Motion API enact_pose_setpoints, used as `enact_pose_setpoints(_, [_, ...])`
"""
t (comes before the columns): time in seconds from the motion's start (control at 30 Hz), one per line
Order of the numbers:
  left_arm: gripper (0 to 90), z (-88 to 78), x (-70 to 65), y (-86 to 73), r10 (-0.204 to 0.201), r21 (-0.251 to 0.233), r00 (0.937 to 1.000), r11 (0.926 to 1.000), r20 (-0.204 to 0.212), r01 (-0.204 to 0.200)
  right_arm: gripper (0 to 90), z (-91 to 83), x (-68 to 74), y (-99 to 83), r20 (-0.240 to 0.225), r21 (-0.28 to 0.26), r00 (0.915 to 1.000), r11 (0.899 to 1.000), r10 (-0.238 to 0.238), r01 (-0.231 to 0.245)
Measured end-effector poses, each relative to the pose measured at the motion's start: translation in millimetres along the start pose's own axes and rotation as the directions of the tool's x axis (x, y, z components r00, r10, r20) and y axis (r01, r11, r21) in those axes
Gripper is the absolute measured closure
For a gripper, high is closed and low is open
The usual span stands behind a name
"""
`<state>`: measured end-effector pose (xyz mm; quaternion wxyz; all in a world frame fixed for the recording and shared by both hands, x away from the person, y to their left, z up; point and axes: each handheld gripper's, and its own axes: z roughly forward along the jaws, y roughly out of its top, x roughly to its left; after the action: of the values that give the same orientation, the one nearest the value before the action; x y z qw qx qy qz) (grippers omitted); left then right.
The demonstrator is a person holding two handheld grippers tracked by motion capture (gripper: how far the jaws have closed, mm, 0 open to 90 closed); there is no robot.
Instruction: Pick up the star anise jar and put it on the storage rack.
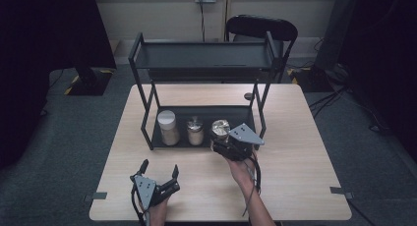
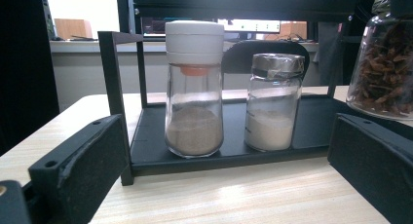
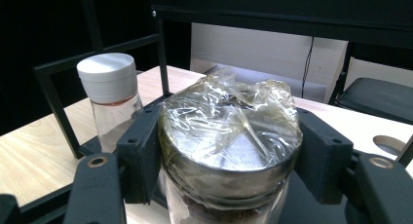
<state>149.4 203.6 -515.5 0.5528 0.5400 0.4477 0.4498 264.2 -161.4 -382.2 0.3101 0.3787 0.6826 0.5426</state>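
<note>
A black two-tier rack stands at the middle of the wooden table. Its lower shelf carries a white-capped jar of brown powder and a smaller foil-topped jar of pale powder. To their right is a jar with a film-wrapped lid and reddish-brown contents. My right gripper is shut on it just below the lid. I cannot tell whether this jar rests on the shelf. My left gripper stands open near the table's front edge, facing the rack with nothing between its jaws.
The rack's upper shelf is bare. A black chair stands behind the table. A small dark round spot lies on the table behind the rack's right post. Bare tabletop stretches left, right and in front of the rack.
</note>
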Motion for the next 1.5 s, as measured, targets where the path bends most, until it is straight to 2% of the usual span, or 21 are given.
enact_pose_setpoints(0.47, [0.3,0.2,0.7,0.4,-0.003,0.002,1.0,1.0,0.003,0.003,33.9,9.4,-1.8,-2.6,0.012,0.015,0.9999,1.0,0.002,-0.002])
enact_pose_setpoints(1.5, [0.3,0.3,1.0,0.6,-0.006,0.003,1.0,1.0,0.003,0.006,33.9,43.3,-9.1,-14.4,0.051,0.057,0.9986,0.998,0.016,-0.019])
